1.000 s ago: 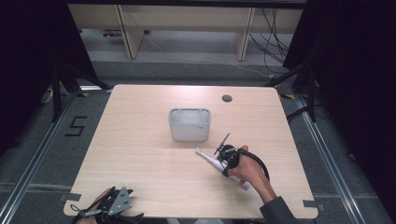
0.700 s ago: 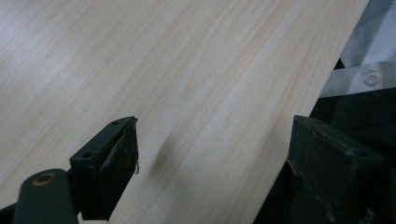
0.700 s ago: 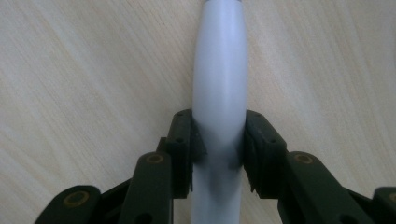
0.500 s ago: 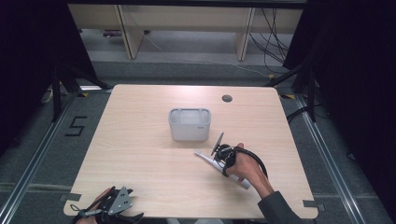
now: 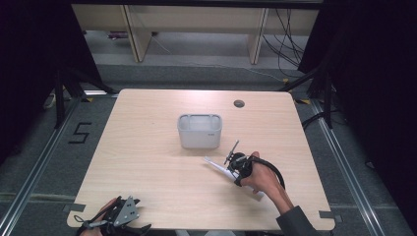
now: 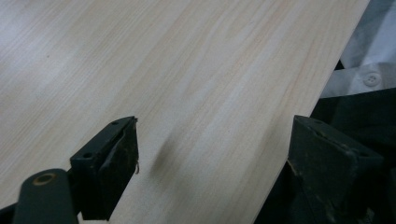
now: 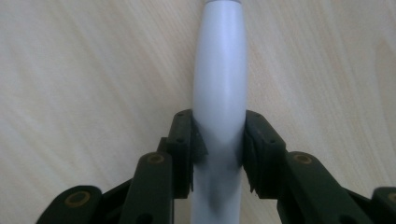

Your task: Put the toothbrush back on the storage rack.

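**Right gripper clamped on the white tool, left parked at the table edge**

Since a second ago your right hand has shifted only slightly: the right gripper and the white tool it carries have turned a little, while the grey bin and your left hand sit where they were.

Largest first: the wooden table lies under both grippers. The grey bin stands just beyond your right gripper, up and to its left in the high view, close to it but not touching. The white tool, long and smooth-handled, runs straight out ahead of your right gripper; in the right gripper view its handle passes between the two jaws, both pads pressing its sides, so the jaws are partly closed and gripping it. Its far tip points toward the bin, and the tool lies low over the table; whether it touches the wood I cannot tell.

Your left gripper rests at the near edge of the table, well apart from the tool. Its jaws stand wide apart with only bare tabletop between them, holding nothing.
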`<action>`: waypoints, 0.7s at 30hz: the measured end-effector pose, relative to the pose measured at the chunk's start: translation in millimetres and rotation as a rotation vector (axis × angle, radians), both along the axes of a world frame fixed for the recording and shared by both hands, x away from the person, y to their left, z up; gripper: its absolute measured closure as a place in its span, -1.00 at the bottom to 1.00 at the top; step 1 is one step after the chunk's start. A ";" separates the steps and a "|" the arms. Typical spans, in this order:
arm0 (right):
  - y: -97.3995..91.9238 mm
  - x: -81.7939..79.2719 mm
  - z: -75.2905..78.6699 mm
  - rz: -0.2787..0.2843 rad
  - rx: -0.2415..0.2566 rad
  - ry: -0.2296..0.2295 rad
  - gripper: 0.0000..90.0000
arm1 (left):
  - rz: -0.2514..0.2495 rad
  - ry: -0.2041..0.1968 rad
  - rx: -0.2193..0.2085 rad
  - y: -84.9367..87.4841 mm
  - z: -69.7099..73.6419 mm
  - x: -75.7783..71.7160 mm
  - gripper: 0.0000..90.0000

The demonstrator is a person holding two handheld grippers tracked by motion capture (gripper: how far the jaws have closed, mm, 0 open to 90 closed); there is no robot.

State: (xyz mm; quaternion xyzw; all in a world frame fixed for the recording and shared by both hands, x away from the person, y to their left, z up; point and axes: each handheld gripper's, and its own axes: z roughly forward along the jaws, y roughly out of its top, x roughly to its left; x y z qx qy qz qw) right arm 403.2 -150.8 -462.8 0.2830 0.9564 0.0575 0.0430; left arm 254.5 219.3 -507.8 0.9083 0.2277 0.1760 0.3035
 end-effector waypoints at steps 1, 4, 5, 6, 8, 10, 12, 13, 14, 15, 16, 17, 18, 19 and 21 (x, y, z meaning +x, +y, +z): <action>-1.1 -2.8 3.1 -0.002 0.011 -0.009 0.48 | -0.007 -0.001 0.008 0.5 0.8 0.3 -0.65; -5.8 -9.1 12.0 0.000 0.052 -0.059 0.48 | -0.001 0.012 0.011 0.0 -0.4 -0.3 -0.65; -8.1 -9.9 14.5 0.013 0.072 -0.074 0.48 | 0.002 0.009 0.013 -0.1 -0.5 0.1 -0.65; -9.7 -11.6 17.7 0.006 0.090 -0.079 0.48 | 0.010 0.004 0.017 -0.3 -0.1 -0.1 -0.65; -13.5 -14.0 24.3 0.006 0.125 -0.100 0.48 | 0.004 0.008 0.015 -0.2 -0.4 0.1 -0.65; -16.1 -16.4 31.6 0.003 0.157 -0.117 0.48 | 0.007 0.010 0.012 -0.2 -0.7 -0.1 -0.65; -19.2 -16.9 39.4 0.003 0.211 -0.145 0.48 | 0.006 0.008 0.021 0.0 0.1 0.5 -0.65; -20.2 -17.1 43.7 0.001 0.243 -0.154 0.48 | 0.004 -0.006 0.016 -0.2 0.5 0.2 -0.65; -21.1 -16.1 47.1 0.012 0.265 -0.173 0.48 | 0.001 -0.003 0.015 -0.1 0.5 0.2 -0.65; -21.6 -15.6 49.6 0.014 0.276 -0.177 0.48 | 0.006 0.009 0.017 -0.1 -0.4 0.0 -0.65; -22.2 -14.3 52.2 0.027 0.300 -0.196 0.48 | 0.009 0.006 0.019 0.1 -0.3 0.3 -0.65; -22.6 -15.2 57.3 -0.009 0.324 -0.199 0.48 | 0.021 0.015 0.008 -0.3 -1.0 -0.2 -0.65; -23.2 -14.0 59.8 0.000 0.336 -0.211 0.48 | 0.022 0.015 0.005 -0.5 -1.0 -0.2 -0.65; -23.3 -13.2 61.9 -0.006 0.355 -0.224 0.48 | 0.008 0.000 0.007 -0.1 0.4 -0.1 -0.65; -23.8 -9.7 66.1 -0.008 0.391 -0.251 0.48 | 0.003 0.009 0.005 0.1 -0.5 -0.2 -0.65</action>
